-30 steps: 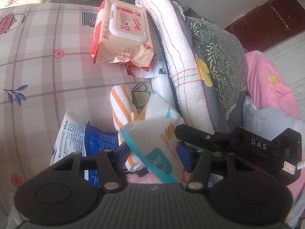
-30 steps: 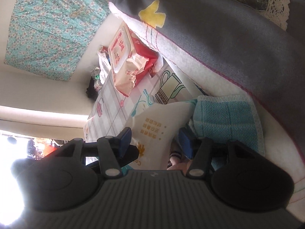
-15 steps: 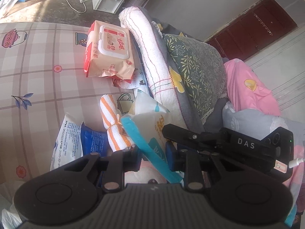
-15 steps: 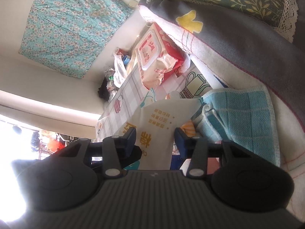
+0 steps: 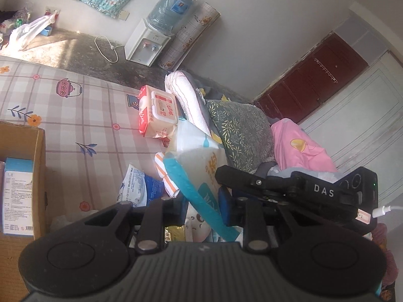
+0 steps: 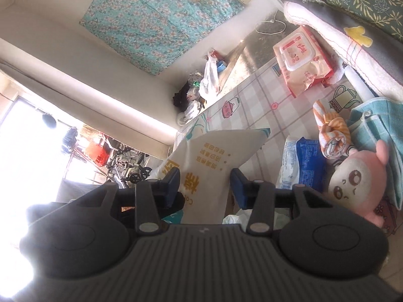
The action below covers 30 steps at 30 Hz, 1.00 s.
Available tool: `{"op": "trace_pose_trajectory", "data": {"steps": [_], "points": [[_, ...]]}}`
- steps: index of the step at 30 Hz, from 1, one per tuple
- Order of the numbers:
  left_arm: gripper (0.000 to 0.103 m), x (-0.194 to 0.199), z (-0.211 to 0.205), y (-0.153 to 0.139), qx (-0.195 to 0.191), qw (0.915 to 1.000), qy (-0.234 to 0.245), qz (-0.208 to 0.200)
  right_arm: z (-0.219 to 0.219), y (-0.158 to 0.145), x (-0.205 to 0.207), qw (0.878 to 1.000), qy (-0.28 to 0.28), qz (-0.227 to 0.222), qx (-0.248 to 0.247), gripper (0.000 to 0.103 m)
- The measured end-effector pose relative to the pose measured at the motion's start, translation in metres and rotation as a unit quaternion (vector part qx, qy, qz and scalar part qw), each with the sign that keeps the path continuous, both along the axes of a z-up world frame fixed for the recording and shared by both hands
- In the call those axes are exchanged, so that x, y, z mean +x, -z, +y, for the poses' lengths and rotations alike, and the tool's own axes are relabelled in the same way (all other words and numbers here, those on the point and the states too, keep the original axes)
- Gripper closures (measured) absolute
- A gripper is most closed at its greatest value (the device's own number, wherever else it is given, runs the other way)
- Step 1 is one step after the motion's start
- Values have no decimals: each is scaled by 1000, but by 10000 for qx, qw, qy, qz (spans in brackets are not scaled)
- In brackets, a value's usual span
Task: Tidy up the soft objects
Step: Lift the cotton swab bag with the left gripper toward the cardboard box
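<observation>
Checked cloth with teapot prints covers the worktop (image 5: 75,115), and most of its free room runs from centre toward 9 and 11 o'clock in the left wrist view. A cardboard box (image 5: 40,166) stands at the 9 o'clock edge, its open top showing a pale blue carton. At 12 o'clock lies a wet-wipes pack (image 5: 158,112), just beside a rolled white blanket (image 5: 189,105) and a leaf-print cushion (image 5: 241,130) that wall off the 2 o'clock side.

The left tool (image 5: 201,209) is clamped on the teal-edged seam of a white cotton-swab bag (image 5: 201,166), lifted clear of the cloth. The right tool (image 6: 205,185) pinches the same bag (image 6: 216,156) across its printed middle, its fingers having just drawn closer with the bag between them.

Below the bag, toward 7 o'clock, sit a blue-and-white pouch (image 5: 141,186) and an orange-striped rolled towel (image 5: 163,173). In the right wrist view a pink plush toy (image 6: 357,178) rests at 3 o'clock against a teal cloth (image 6: 377,120).
</observation>
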<state>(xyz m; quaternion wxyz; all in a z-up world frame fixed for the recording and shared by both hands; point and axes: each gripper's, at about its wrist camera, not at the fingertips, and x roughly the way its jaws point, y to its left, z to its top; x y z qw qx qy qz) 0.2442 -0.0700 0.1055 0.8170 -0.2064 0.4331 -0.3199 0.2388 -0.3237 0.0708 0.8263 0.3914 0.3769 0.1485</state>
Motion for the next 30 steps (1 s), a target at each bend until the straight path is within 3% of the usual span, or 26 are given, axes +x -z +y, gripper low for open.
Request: {"op": "trace_pose_trajectory", "data": {"steps": [7,16,22,30], "points": [[77,-28,106,-8,-171,9960,-858,-183,104,-18,14,9961,-870,-123,12,59],[78,-25,225,28,98,9795,-2014,20,252,14,67,9820,-1821,494,124,60],[78,4,262,59,451,9701,-2376,199,317,53,106,9744,-2047,927,-2,60],[77,36,272,97,1017,9603,-2566,404,347,96,145,9692,-2076,1282,-325,60]]}}
